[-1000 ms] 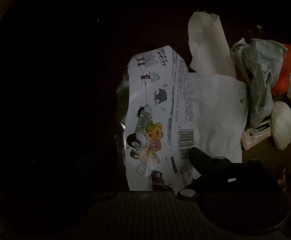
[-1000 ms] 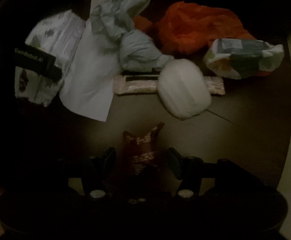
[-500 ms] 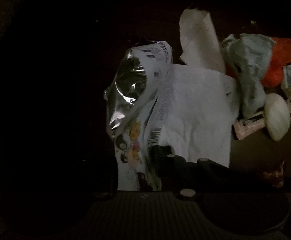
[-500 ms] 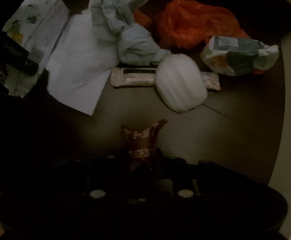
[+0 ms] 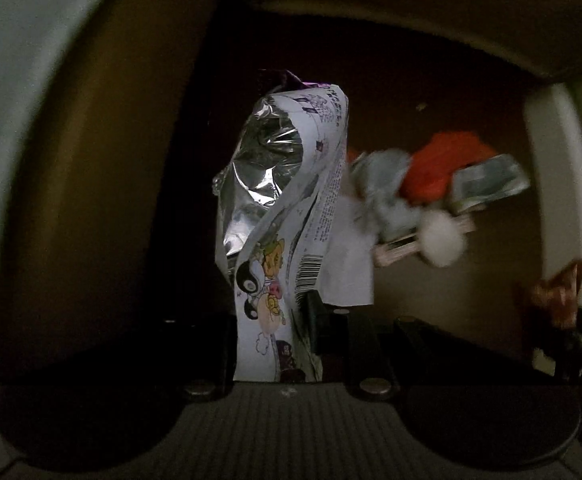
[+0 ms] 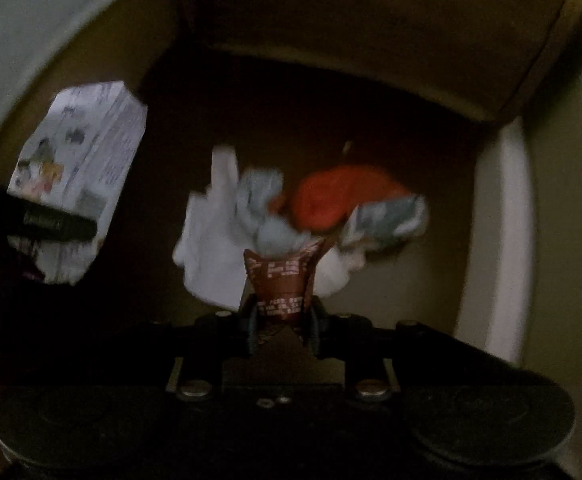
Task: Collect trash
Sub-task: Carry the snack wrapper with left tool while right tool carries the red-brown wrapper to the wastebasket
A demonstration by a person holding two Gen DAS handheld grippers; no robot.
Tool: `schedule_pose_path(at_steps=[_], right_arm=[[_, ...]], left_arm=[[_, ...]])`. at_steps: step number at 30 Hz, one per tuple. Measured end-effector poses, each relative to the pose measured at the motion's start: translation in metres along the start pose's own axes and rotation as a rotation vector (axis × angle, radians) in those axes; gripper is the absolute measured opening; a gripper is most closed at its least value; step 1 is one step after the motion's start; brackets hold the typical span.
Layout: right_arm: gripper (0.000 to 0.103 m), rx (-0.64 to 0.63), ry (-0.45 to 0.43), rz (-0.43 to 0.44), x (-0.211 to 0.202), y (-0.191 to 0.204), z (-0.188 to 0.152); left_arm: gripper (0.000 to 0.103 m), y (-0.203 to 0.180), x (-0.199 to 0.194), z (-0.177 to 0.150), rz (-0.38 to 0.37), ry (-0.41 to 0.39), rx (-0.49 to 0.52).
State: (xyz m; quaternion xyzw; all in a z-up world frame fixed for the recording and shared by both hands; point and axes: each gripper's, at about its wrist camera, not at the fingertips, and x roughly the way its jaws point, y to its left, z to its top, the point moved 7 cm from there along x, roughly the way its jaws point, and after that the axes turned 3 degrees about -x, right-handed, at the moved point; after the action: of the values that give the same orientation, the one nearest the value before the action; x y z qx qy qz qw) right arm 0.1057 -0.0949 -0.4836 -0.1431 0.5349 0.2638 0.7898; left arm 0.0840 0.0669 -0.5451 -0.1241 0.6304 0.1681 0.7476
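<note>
My left gripper (image 5: 275,320) is shut on a white cartoon-printed snack bag (image 5: 287,208) with a foil inside, held upright above the dark table; it also shows in the right wrist view (image 6: 79,176) at the left. My right gripper (image 6: 283,320) is shut on a small brown wrapper (image 6: 283,280), also seen in the left wrist view (image 5: 555,296) at the far right. The remaining trash pile lies beyond: white paper (image 6: 211,248), grey crumpled bag (image 6: 267,208), orange bag (image 6: 331,196), printed wrapper (image 6: 391,216), white ball (image 5: 439,240).
The dark table (image 6: 431,280) ends at a pale curved edge (image 6: 503,240) on the right. A brown sofa or cushion (image 6: 351,32) stands behind it. A pale surface (image 5: 11,80) fills the left. The scene is dim and blurred.
Both grippers have lifted and pulled back from the table with their pieces. The right gripper closed on the brown wrapper. The snack bag now hangs folded and upright.
</note>
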Motion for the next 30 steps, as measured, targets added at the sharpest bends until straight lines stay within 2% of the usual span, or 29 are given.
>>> schedule_pose_path(at_steps=[7,19,30], right_arm=[[0.023,0.036,-0.116,-0.042,-0.114,-0.012,0.065],[0.023,0.054,-0.3,-0.064,-0.271,-0.017,0.141],[0.023,0.034,-0.462,-0.104,-0.362,-0.018,0.208]], left_arm=[[0.018,-0.013,-0.115,0.036,-0.038,-0.055,0.006],[0.018,-0.024,-0.297,0.097,-0.091,-0.206,0.053],[0.018,-0.03,-0.404,0.145,-0.145,-0.343,0.08]])
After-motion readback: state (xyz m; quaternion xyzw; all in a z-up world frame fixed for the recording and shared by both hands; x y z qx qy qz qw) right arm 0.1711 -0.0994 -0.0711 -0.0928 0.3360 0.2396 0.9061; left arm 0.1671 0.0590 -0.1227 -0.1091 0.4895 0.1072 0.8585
